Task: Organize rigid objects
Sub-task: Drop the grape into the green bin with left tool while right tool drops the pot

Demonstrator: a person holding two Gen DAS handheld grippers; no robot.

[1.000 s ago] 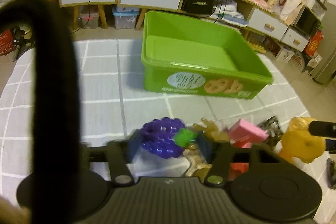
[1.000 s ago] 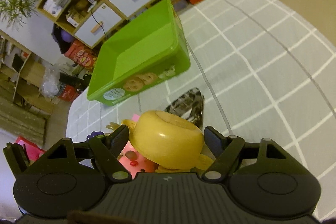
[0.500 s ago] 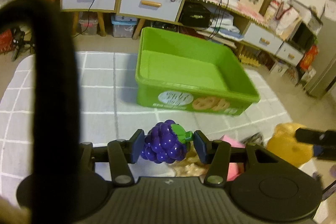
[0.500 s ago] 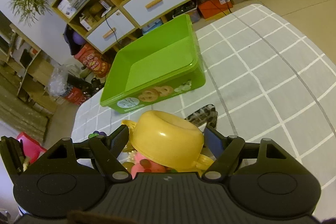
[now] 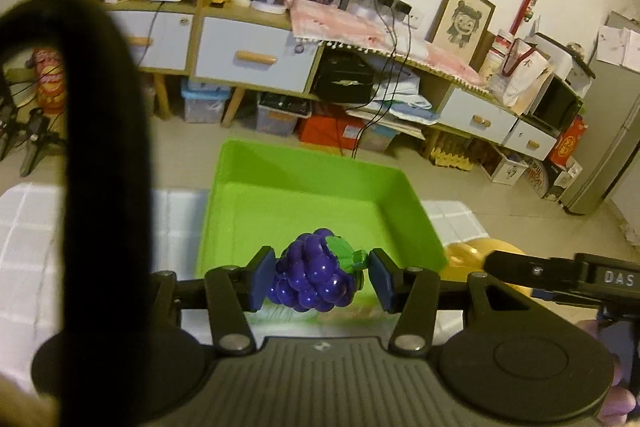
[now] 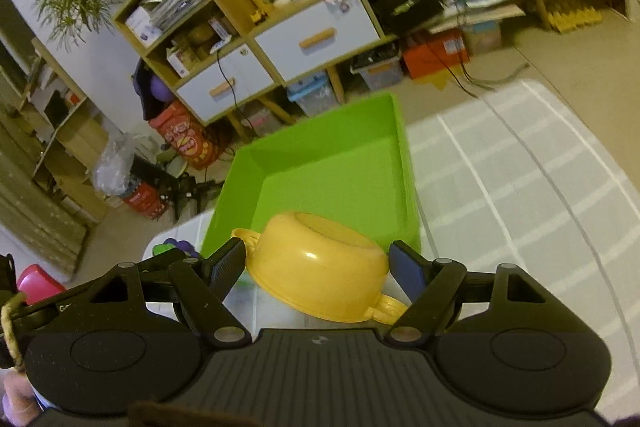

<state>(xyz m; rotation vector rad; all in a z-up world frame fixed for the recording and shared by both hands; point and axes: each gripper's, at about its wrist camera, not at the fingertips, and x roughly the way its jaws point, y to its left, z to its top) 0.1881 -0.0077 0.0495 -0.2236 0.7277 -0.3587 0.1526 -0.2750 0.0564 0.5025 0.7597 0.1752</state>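
I see a purple toy grape cluster (image 5: 312, 277) with a green leaf on its right side, raised off the mat in front of the green bin (image 5: 316, 211). The yellow toy pot (image 6: 320, 267) hangs upside down, base uppermost, one handle to each side (also raised). The bin, a rectangular open-topped tub with an empty interior, rests on the grey checked mat (image 6: 520, 187)

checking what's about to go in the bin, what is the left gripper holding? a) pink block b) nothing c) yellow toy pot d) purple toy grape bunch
d: in the left wrist view the left gripper has its blue pads closed on the purple toy grape bunch, held above the near edge of the green bin.
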